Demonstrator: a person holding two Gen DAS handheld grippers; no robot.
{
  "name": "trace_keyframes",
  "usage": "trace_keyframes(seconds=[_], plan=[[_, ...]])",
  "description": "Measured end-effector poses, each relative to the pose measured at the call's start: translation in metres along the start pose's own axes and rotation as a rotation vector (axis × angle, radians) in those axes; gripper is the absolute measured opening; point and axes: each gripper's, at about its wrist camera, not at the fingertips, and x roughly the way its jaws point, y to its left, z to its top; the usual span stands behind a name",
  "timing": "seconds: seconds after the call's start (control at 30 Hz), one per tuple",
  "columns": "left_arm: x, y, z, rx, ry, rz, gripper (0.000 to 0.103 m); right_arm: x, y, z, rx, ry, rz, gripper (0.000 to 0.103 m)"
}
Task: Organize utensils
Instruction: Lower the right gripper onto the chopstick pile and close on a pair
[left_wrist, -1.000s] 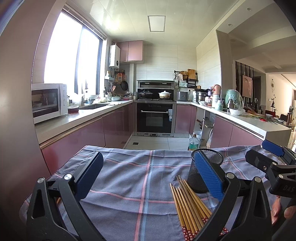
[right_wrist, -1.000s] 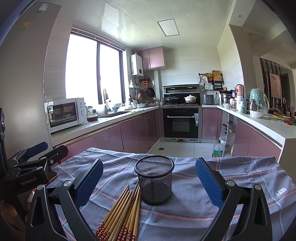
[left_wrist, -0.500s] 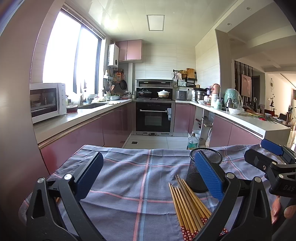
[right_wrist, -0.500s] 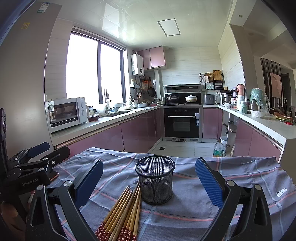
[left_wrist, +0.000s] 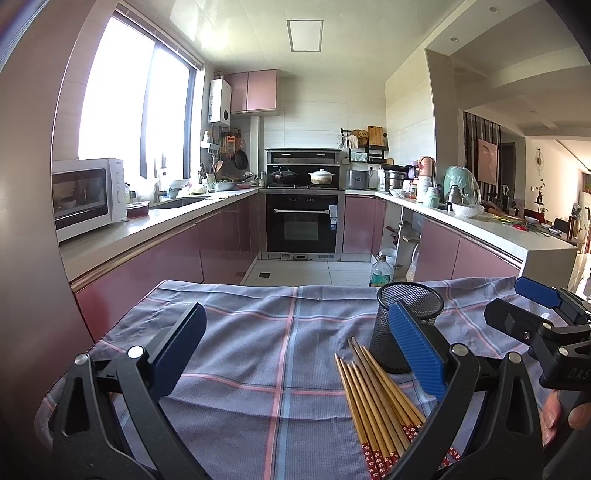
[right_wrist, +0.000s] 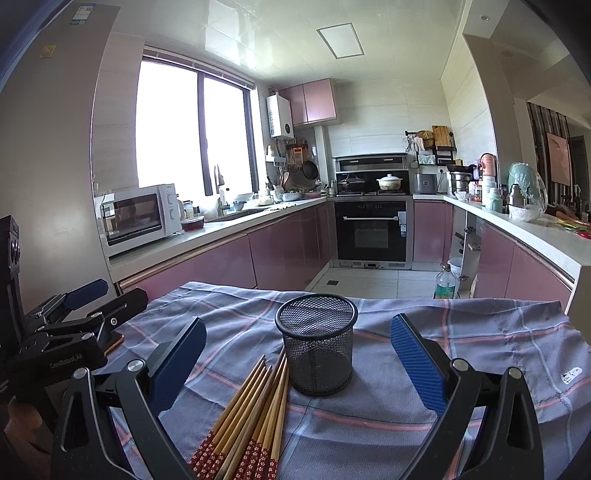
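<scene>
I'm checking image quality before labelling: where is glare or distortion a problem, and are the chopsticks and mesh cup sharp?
Left wrist view: window blown out, counters bowed by the fisheye, chopsticks sharp. Right wrist view: window glare again, ceiling reflections, mesh cup crisp, its weave readable.

Bright daylight from the blown-out window, ceiling glare, sharp focus, curved fisheye edges.

Right wrist view, lower left: white "GenRobot.AI" on the left gripper body. Left wrist view, lower right edge: partial "DAS" on the right gripper body. Appliance labels too small to read.
</scene>
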Motion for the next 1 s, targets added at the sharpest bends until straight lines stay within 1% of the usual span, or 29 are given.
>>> trace_keyframes(seconds=[0.1,0.17,0.23,0.27,0.33,0.37,0.43,0.47,0.5,0.53,0.6,0.7,0.73,0.87,0.97,1.0], plan=[[0.011,0.002,-0.006,0.009,0.053,-0.016,0.097,0.006,-0.001,-0.005,-0.006,0.048,0.012,0.096],[0.021,0.002,-0.012,0.016,0.096,-0.027,0.097,0.012,-0.001,-0.010,-0.013,0.090,0.025,0.092],[0.031,0.001,-0.020,0.026,0.139,-0.039,0.097,0.020,-0.001,-0.016,-0.021,0.144,0.039,0.084],[0.036,0.000,-0.024,0.033,0.163,-0.041,0.097,0.025,-0.002,-0.020,-0.020,0.177,0.052,0.082],[0.046,-0.002,-0.033,0.049,0.208,-0.059,0.097,0.036,-0.002,-0.027,-0.015,0.241,0.070,0.071],[0.052,-0.003,-0.037,0.055,0.229,-0.065,0.096,0.042,-0.003,-0.030,-0.012,0.273,0.078,0.069],[0.062,-0.005,-0.045,0.065,0.270,-0.081,0.093,0.052,-0.003,-0.038,-0.007,0.328,0.089,0.061],[0.068,-0.006,-0.049,0.072,0.294,-0.090,0.091,0.057,-0.003,-0.041,-0.006,0.356,0.093,0.060],[0.075,-0.007,-0.053,0.075,0.318,-0.101,0.089,0.062,-0.003,-0.045,-0.005,0.381,0.099,0.054],[0.080,-0.008,-0.057,0.072,0.343,-0.121,0.087,0.067,-0.004,-0.048,0.000,0.404,0.103,0.044],[0.091,-0.009,-0.063,0.066,0.393,-0.155,0.083,0.076,-0.006,-0.055,0.014,0.452,0.112,0.033],[0.107,-0.015,-0.074,0.086,0.450,-0.158,0.077,0.088,-0.008,-0.062,0.031,0.517,0.111,0.031],[0.111,-0.018,-0.076,0.091,0.467,-0.161,0.076,0.091,-0.009,-0.064,0.036,0.533,0.119,0.030],[0.123,-0.024,-0.085,0.109,0.525,-0.179,0.072,0.096,-0.007,-0.069,0.030,0.561,0.130,0.027],[0.132,-0.026,-0.090,0.117,0.574,-0.188,0.065,0.100,-0.005,-0.071,0.017,0.575,0.128,0.026],[0.135,-0.026,-0.092,0.117,0.579,-0.192,0.064,0.101,-0.004,-0.071,0.010,0.579,0.126,0.026]])
